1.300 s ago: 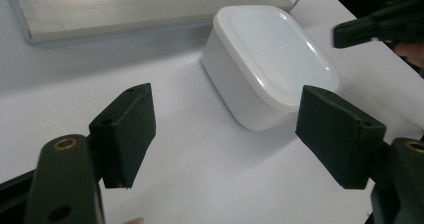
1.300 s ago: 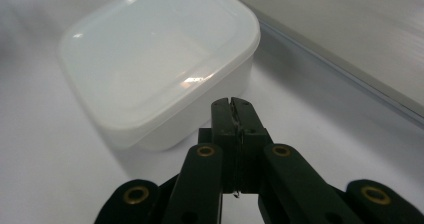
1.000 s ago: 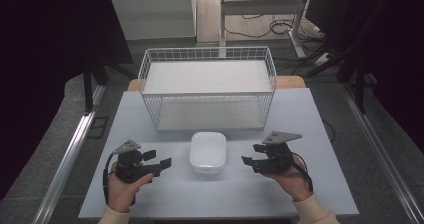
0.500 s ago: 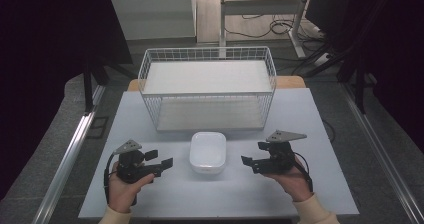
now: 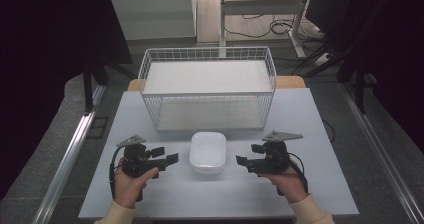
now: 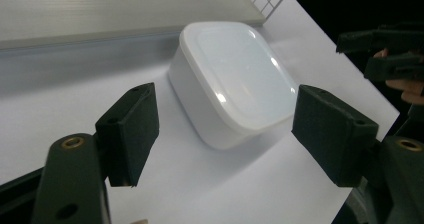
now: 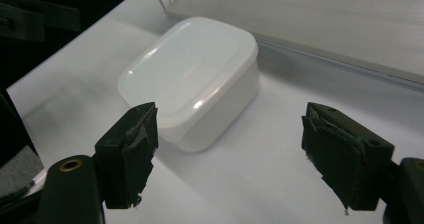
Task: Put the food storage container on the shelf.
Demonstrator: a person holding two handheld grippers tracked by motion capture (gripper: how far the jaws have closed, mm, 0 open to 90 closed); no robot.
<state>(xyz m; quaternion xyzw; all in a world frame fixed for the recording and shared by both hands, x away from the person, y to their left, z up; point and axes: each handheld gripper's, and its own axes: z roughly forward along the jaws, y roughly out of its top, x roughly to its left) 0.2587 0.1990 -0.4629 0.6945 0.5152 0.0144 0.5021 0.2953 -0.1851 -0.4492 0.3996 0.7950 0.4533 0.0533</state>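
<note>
Now my left gripper (image 5: pixel 166 155) and right gripper (image 5: pixel 248 155) sit spread wide at lower centre, flanking the lidded white container (image 5: pixel 207 152), touching nothing; the right jaws just eased inward slightly.

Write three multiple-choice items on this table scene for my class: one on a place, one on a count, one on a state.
1. Where is the white box?
A. inside the wire basket
B. on the table in front of the wire basket
C. on the floor

2. How many white boxes are on the table?
A. one
B. two
C. three

3. The box's lid is
A. off
B. on
C. half open

Answers: 1 B, it sits between both hand-held grippers, nearer than the basket. 2 A, a single one is there. 3 B, the lid covers the top.
</note>
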